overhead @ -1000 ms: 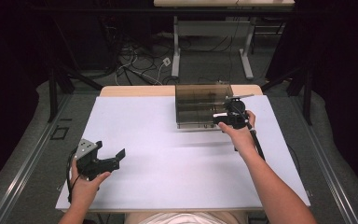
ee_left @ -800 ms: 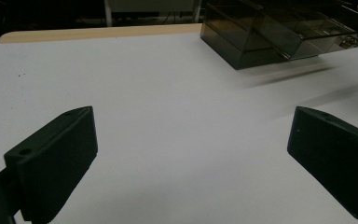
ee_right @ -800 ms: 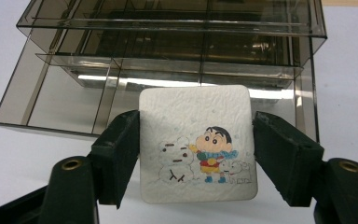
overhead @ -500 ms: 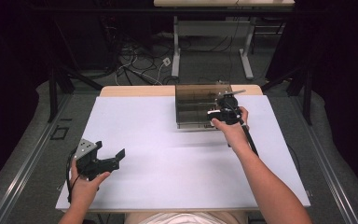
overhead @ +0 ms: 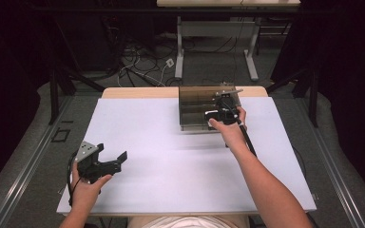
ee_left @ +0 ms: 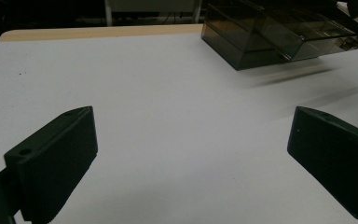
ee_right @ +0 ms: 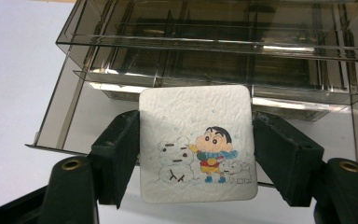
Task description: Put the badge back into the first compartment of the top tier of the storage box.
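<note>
1. Landmark: smoky clear box (overhead: 200, 110) with drawers, at the far edge of the white table (overhead: 171, 161), right of centre.
2. Right gripper (ee_right: 196, 154): jaws clamped on a square white coaster (ee_right: 196, 142), one jaw on each side edge.
3. Coaster: textured face toward the camera, with a cartoon print of a kid in a red top beside a snowman. It is held just in front of the box, above its pulled-out lower drawer (ee_right: 88, 121).
4. High view: the right hand (overhead: 228, 130) and gripper (overhead: 223, 110) are at the box's front right corner; the cable trails back along the forearm. The coaster is too small to pick out there.
5. Left gripper (overhead: 105, 161): well away from the box, near the table's near-left corner, in the left hand (overhead: 86, 187). Jaws are wide apart with bare table between them.
6. Left gripper view: the box (ee_left: 261, 39) is at upper right, with the drawer sticking out toward the right. That edge is blurred.
7. Beyond the box: floor with loose cables (overhead: 138, 71) and the legs of another table (overhead: 218, 42).
</note>
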The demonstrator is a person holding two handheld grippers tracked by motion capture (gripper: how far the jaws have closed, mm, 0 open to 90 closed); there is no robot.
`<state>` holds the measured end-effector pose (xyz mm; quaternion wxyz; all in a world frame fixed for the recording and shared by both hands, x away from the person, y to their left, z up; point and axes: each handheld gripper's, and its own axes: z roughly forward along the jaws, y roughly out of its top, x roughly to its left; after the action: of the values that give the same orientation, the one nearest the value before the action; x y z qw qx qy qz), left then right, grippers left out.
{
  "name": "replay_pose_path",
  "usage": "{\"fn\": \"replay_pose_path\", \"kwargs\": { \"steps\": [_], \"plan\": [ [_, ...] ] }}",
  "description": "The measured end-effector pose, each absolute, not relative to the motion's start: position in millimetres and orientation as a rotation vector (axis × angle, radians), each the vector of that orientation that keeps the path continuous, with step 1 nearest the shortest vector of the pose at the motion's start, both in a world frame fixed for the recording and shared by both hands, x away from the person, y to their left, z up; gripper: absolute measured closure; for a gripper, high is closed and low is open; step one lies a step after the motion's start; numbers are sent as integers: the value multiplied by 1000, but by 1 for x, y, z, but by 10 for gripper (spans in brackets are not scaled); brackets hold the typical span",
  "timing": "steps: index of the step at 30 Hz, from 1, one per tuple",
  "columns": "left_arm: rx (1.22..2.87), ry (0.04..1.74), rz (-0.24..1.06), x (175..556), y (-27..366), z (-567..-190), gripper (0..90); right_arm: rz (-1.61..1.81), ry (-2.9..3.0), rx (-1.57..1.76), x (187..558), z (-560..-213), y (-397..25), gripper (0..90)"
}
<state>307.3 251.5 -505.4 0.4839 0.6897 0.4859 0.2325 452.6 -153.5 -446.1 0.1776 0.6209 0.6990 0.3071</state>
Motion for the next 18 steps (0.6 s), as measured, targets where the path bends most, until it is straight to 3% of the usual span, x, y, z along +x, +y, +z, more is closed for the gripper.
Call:
{"fn": "replay_pose_path", "kwargs": {
  "steps": [18],
  "plan": [
    [1676,1185,567,307,252,-505,16,872,1998,1744,461,-444,-135,328]
  ]
}}
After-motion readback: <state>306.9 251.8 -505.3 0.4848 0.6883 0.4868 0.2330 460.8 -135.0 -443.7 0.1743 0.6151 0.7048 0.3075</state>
